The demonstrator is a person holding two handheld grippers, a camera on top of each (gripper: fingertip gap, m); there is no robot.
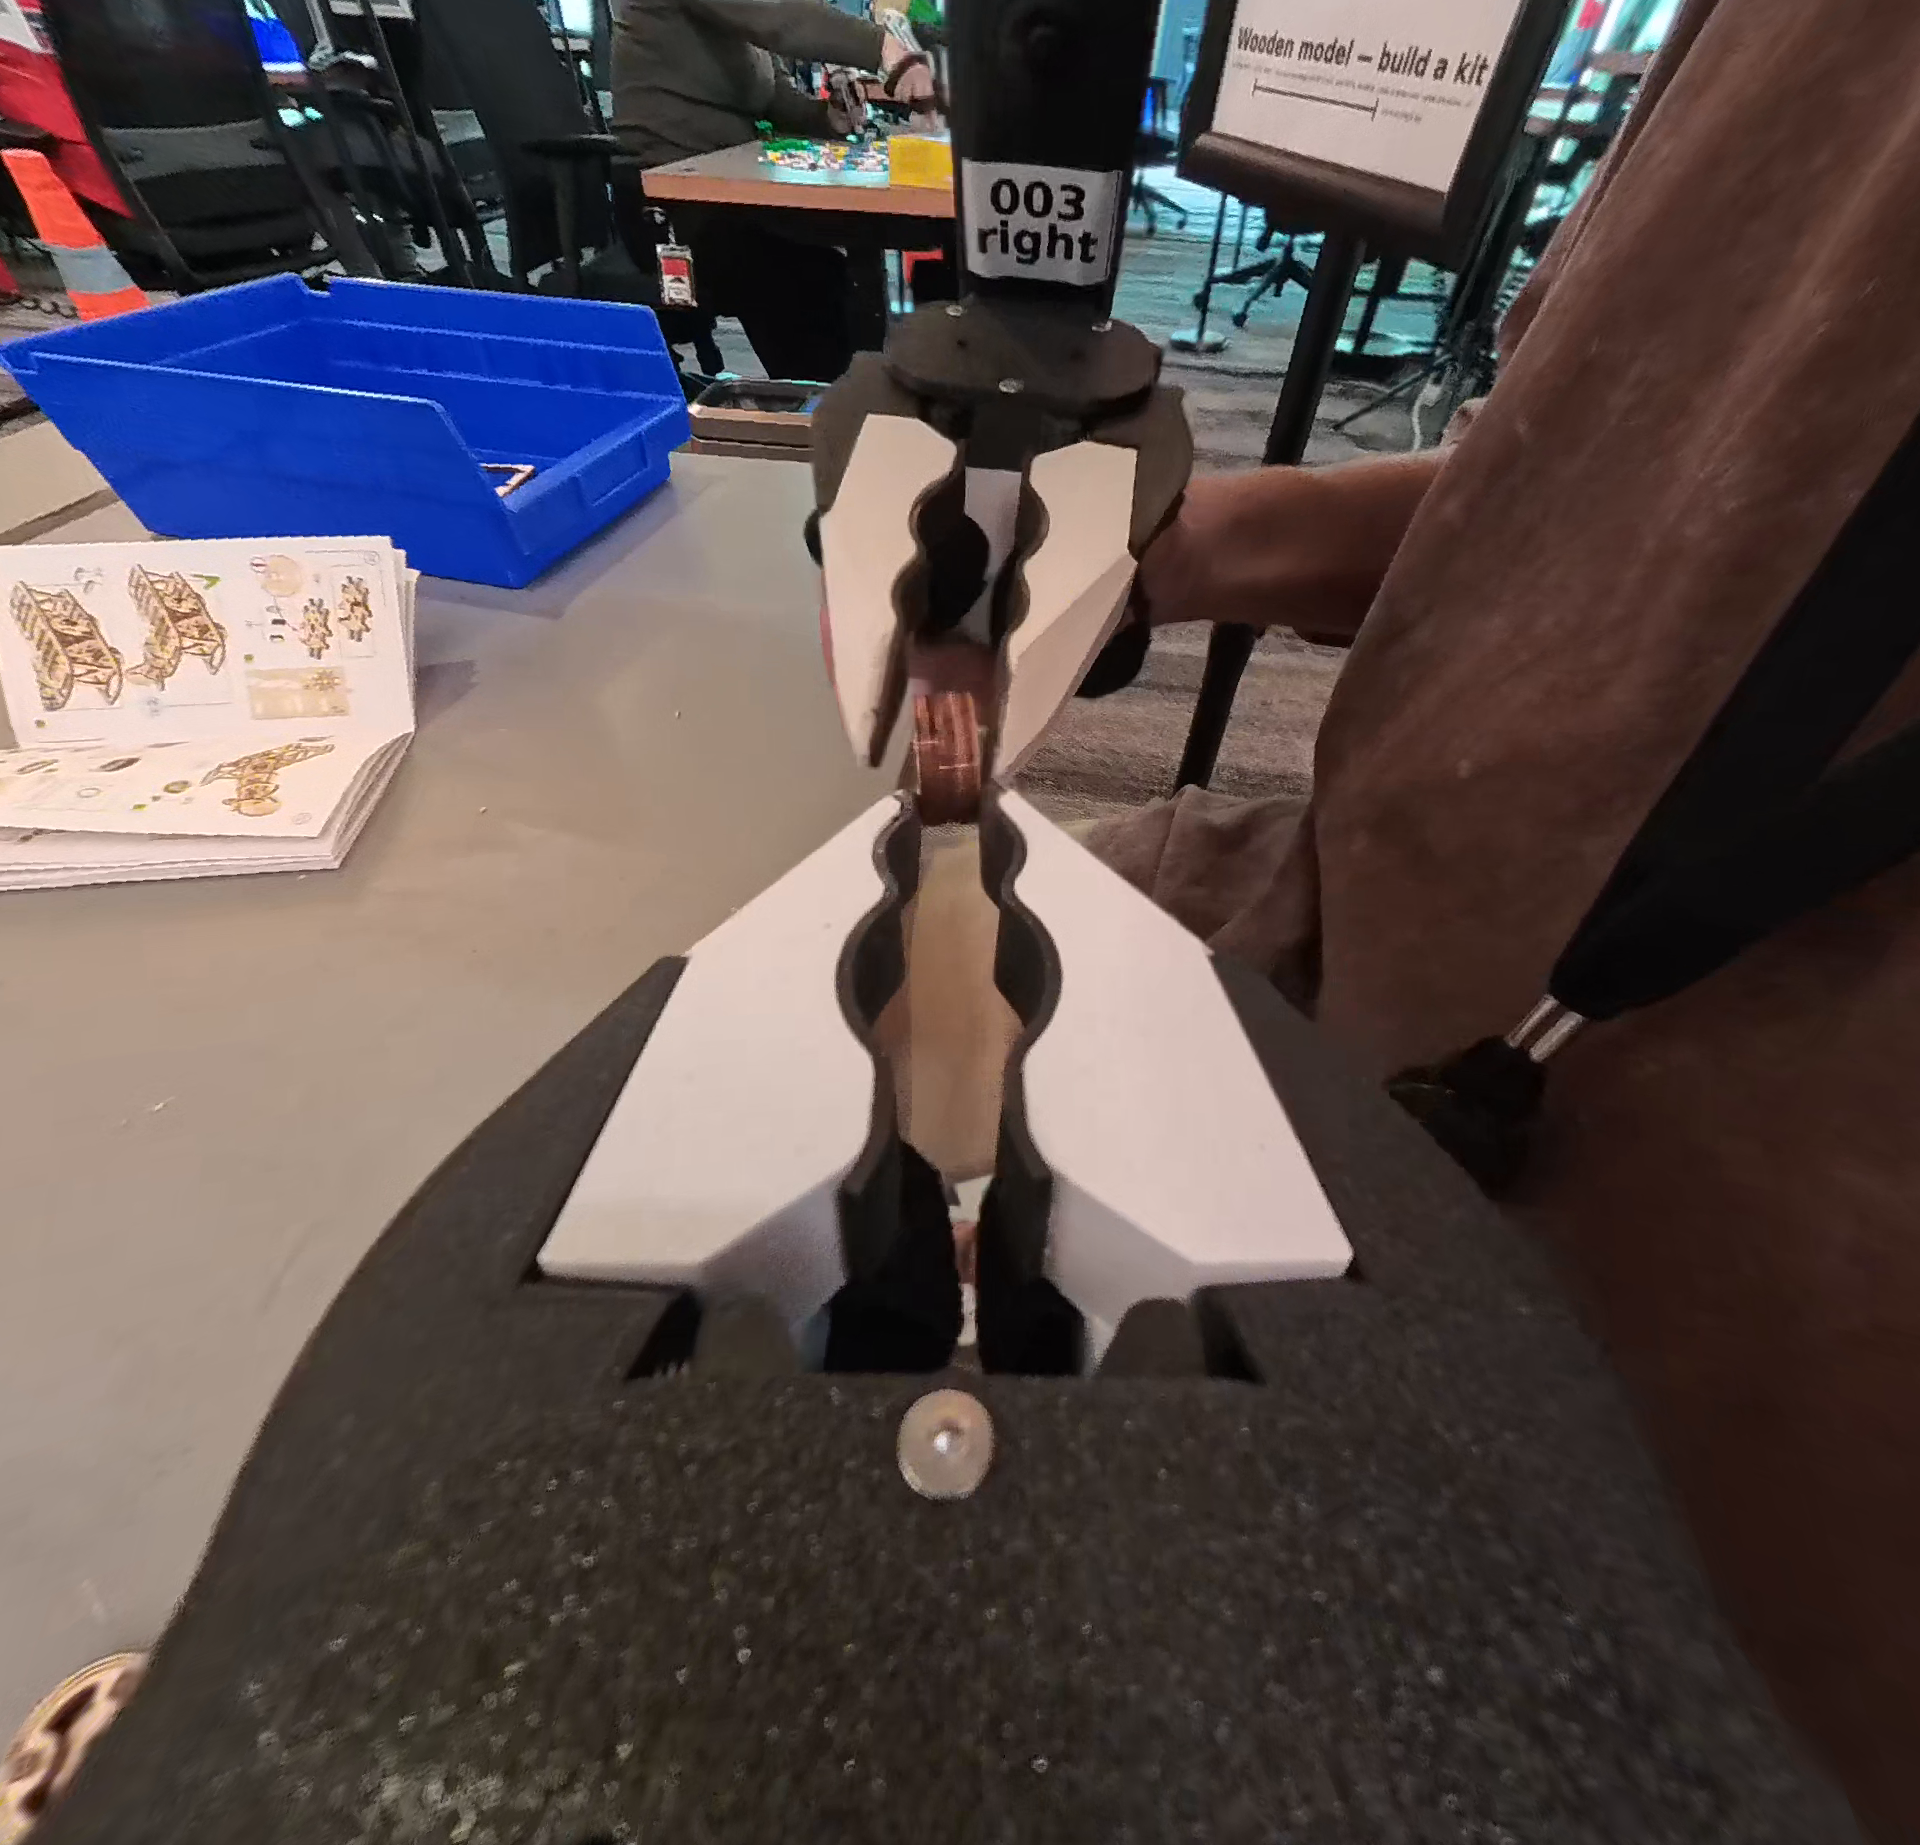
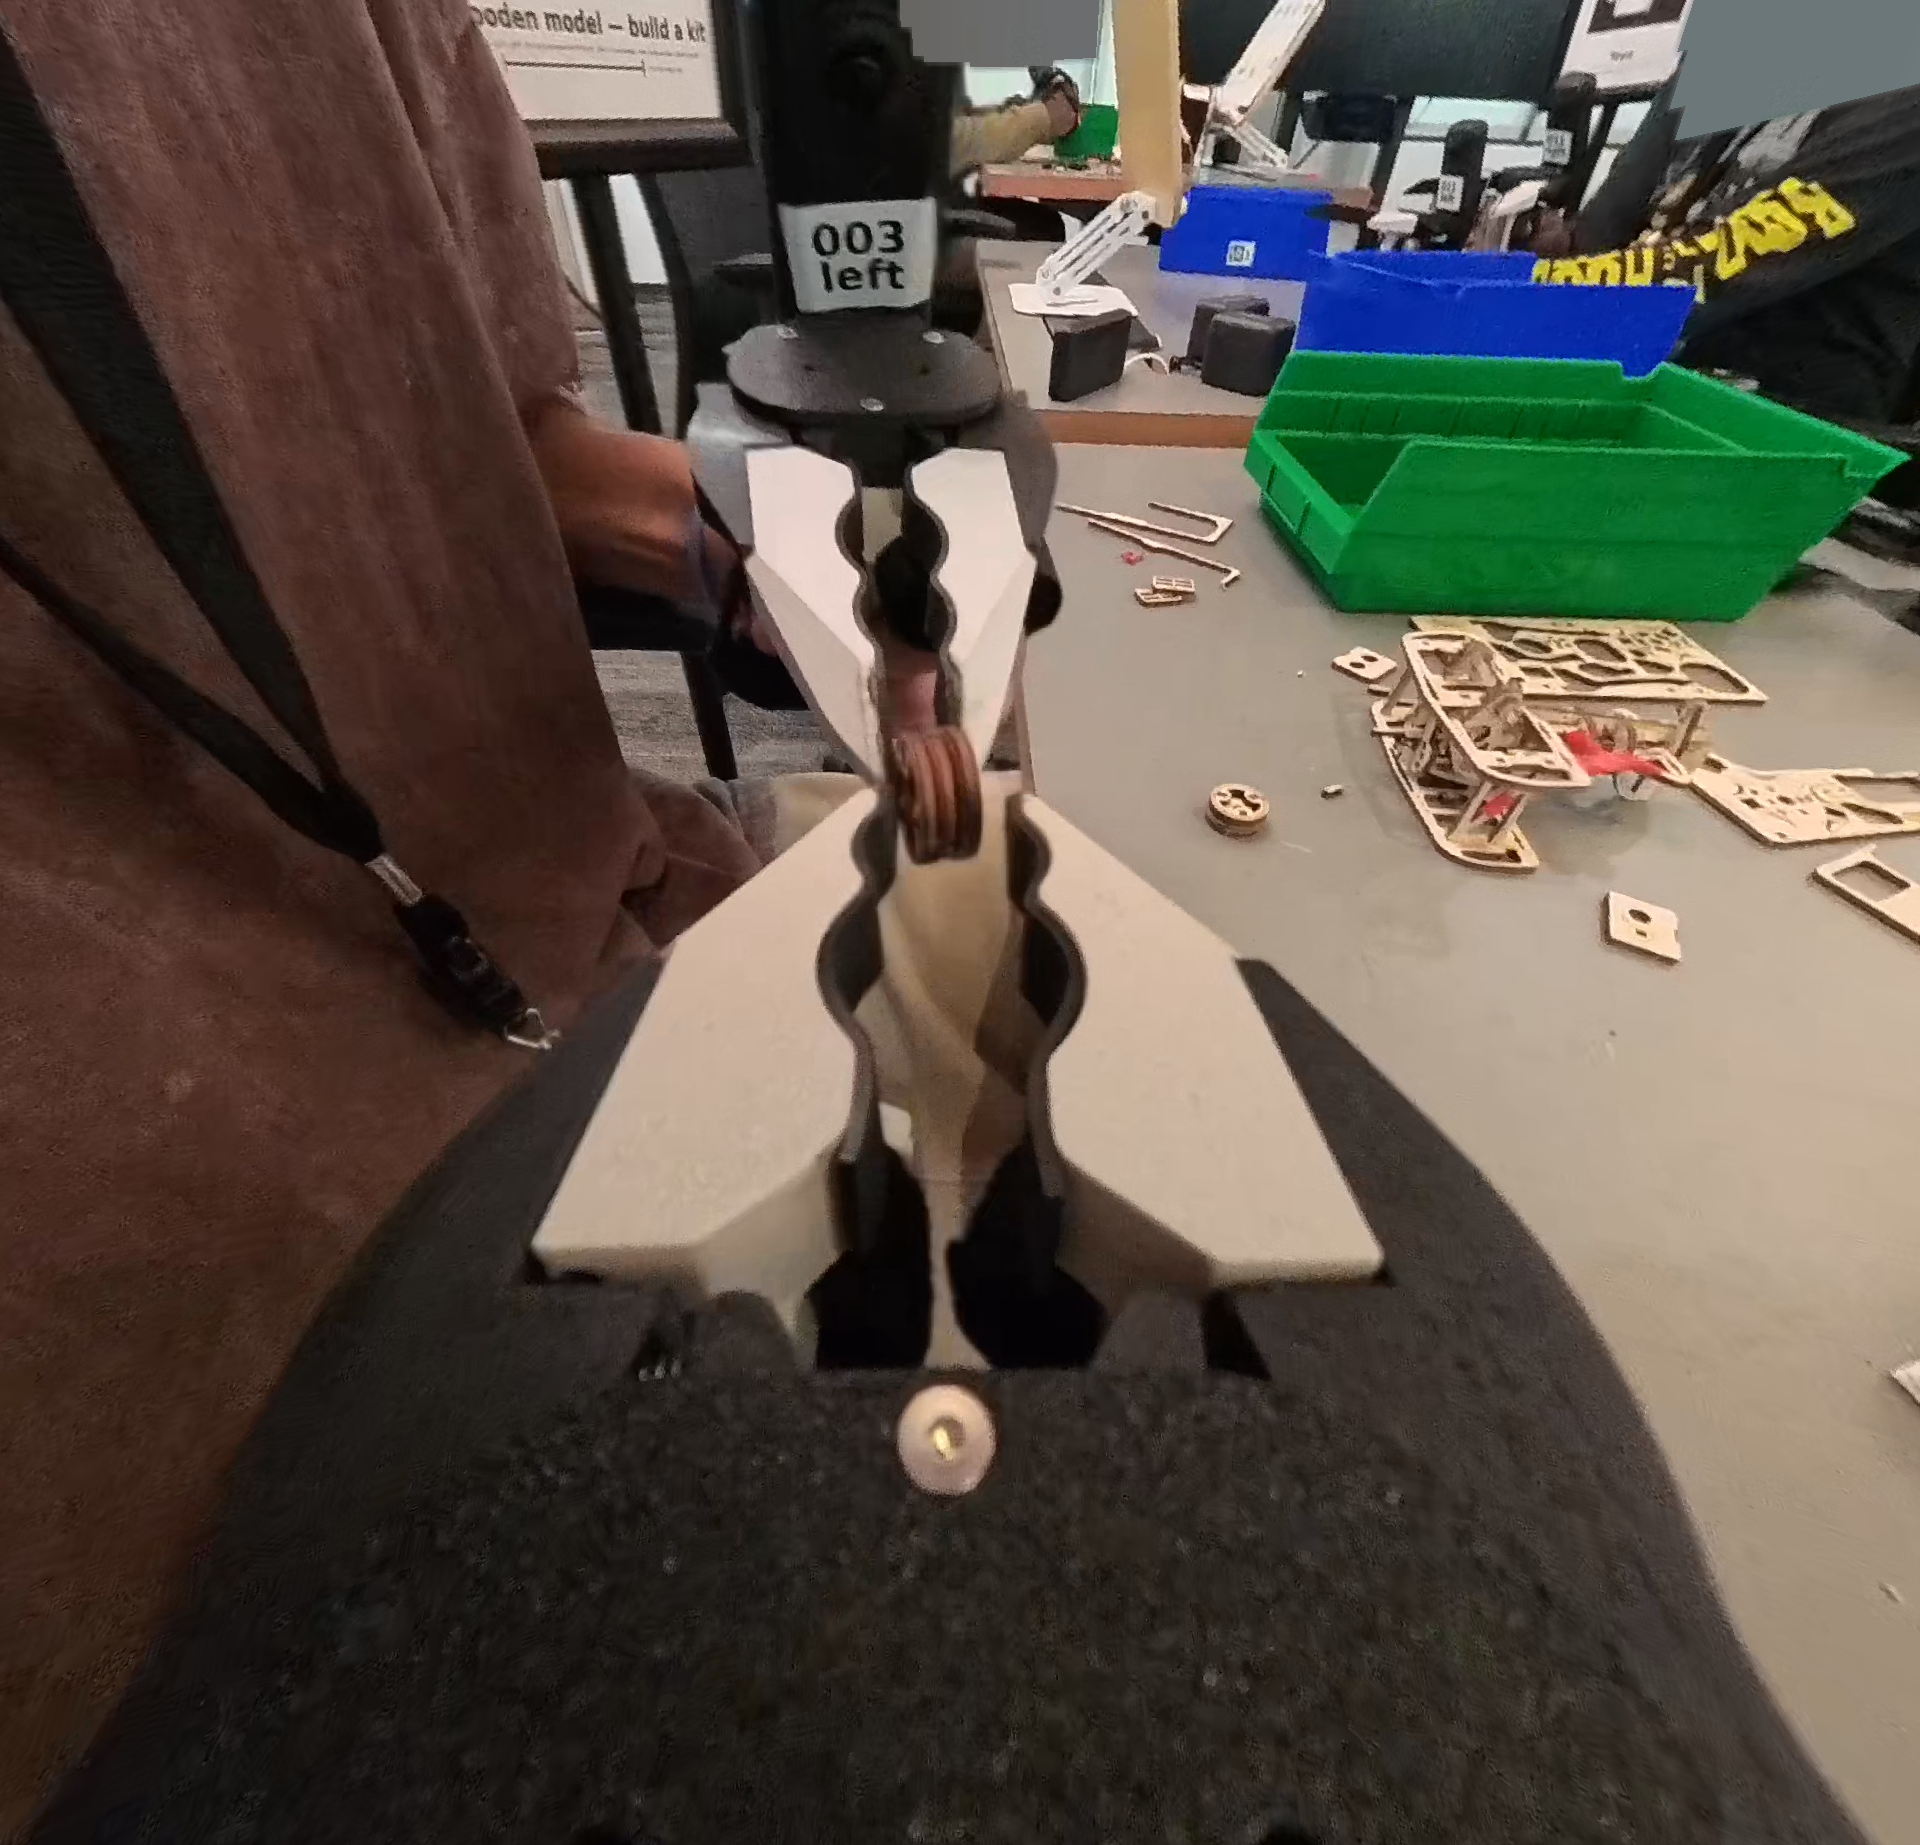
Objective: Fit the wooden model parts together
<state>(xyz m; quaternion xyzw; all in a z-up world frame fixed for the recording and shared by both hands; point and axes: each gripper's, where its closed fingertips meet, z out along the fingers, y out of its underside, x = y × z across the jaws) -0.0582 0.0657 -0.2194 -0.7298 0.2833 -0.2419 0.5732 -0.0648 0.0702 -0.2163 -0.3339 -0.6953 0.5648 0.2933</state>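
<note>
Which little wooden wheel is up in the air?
The wooden wheel pinched between the two gripper tips, right gripper facing left gripper. The other wheel lies flat on the grey table.

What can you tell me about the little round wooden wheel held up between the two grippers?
The wooden wheel is a small, dark brown disc stack of several thin layers, seen nearly edge-on. It is held in the air above the table edge, tilted slightly, where the tips of both grippers meet. The left gripper and the right gripper face each other nose to nose with the wheel between their tips. Its faces are mostly hidden, and which gripper actually clamps it cannot be told.
</note>
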